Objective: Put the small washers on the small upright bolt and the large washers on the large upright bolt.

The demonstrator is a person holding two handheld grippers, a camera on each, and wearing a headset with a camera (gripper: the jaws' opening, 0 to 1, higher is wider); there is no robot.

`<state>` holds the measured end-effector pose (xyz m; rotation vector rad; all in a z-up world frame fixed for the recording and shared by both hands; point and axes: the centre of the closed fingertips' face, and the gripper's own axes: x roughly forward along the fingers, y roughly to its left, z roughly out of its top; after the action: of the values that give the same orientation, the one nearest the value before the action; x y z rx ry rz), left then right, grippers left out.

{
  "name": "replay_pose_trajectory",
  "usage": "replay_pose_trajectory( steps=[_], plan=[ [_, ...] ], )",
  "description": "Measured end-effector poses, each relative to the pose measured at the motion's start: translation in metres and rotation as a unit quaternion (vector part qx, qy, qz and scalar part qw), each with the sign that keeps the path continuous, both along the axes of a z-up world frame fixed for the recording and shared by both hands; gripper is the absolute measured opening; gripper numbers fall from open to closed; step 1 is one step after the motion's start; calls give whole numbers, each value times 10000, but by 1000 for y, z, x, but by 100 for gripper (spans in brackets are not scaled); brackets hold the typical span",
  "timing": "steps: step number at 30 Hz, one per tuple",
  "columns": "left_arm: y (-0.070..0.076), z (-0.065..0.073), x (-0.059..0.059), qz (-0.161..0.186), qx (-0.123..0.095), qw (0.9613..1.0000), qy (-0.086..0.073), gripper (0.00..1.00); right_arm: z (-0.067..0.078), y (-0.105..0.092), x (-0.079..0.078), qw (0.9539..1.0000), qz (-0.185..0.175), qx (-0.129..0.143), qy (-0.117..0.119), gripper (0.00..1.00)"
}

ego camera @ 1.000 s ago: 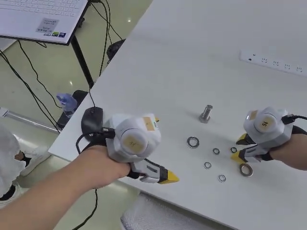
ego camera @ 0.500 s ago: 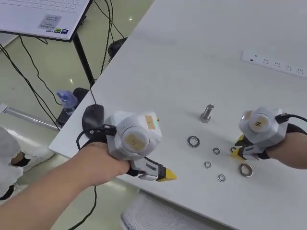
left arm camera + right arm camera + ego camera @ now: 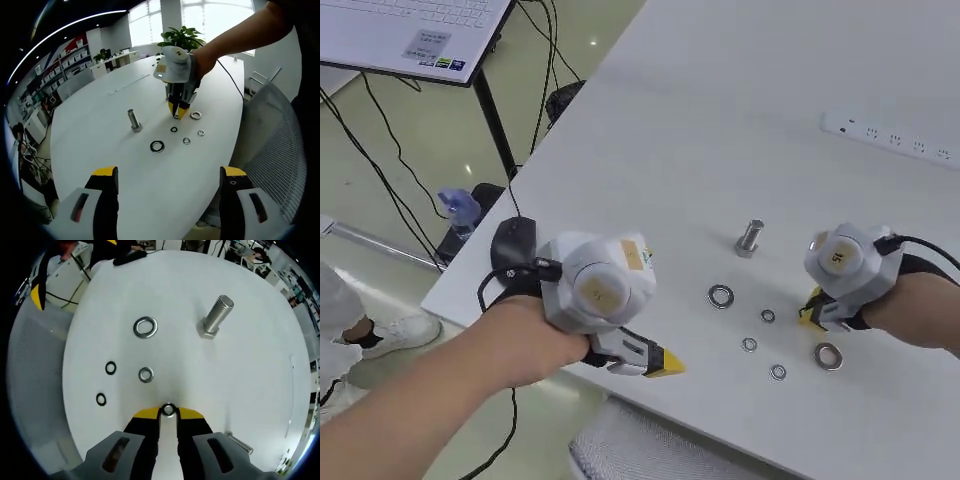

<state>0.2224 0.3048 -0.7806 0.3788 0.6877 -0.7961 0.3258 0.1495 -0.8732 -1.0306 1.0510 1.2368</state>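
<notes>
A large bolt (image 3: pixel 750 237) (image 3: pixel 216 315) (image 3: pixel 133 120) stands upright on the white table (image 3: pixel 740 120). One large washer (image 3: pixel 721 296) (image 3: pixel 145 327) lies in front of it, and another (image 3: pixel 828 355) (image 3: pixel 195 115) lies by my right gripper. Three small washers (image 3: pixel 768 316) (image 3: pixel 749 344) (image 3: pixel 778 372) lie flat between the two. My right gripper (image 3: pixel 810 316) (image 3: pixel 169 412) points down at the table, shut on a fourth small washer (image 3: pixel 169 410) held at its yellow tips. My left gripper (image 3: pixel 665 362) (image 3: pixel 169 175) hovers open over the table's near edge, holding nothing.
A white power strip (image 3: pixel 890 135) lies at the far right. A laptop (image 3: pixel 400 35) on a stand and a black mouse (image 3: pixel 510 250) are at the left. A mesh chair (image 3: pixel 620 450) sits below the near edge. A slim metal bolt (image 3: pixel 239 442) shows beside my right jaws.
My right gripper has shifted slightly left and its jaws have come together on the small washer. The left gripper has hardly moved.
</notes>
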Motion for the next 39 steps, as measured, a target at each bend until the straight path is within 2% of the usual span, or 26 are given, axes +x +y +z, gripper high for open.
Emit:
replay_pose_trajectory(
  steps=[9,11,14,17,25,26,30,34,39],
  plan=[
    [1,4,-2,-7,10,10000,-15,82,2,0,-2,9994,-325,106,33,12],
    [1,5,-3,11,-39,10000,1,82,3,0,-5,9989,-411,182,111,12],
    [1,5,-3,3,-35,10000,-18,82,8,-3,-5,9987,-442,231,46,12],
    [1,4,-2,43,-55,10000,-16,83,16,-7,-7,9977,-585,328,106,12],
    [-3,3,1,4,-86,10000,19,85,31,-33,-8,9953,-853,403,199,12],
    [-3,2,2,11,-90,9999,46,85,34,-36,-9,9939,-970,444,283,12],
    [-7,4,3,-17,-178,9998,43,85,43,-45,-7,9930,-1043,483,262,12],
    [-8,1,4,-66,-70,9999,65,84,48,-55,-4,9923,-1116,470,243,12],
    [-8,0,7,-33,-84,9999,79,84,53,-71,6,9911,-1238,438,217,12]
  ],
)
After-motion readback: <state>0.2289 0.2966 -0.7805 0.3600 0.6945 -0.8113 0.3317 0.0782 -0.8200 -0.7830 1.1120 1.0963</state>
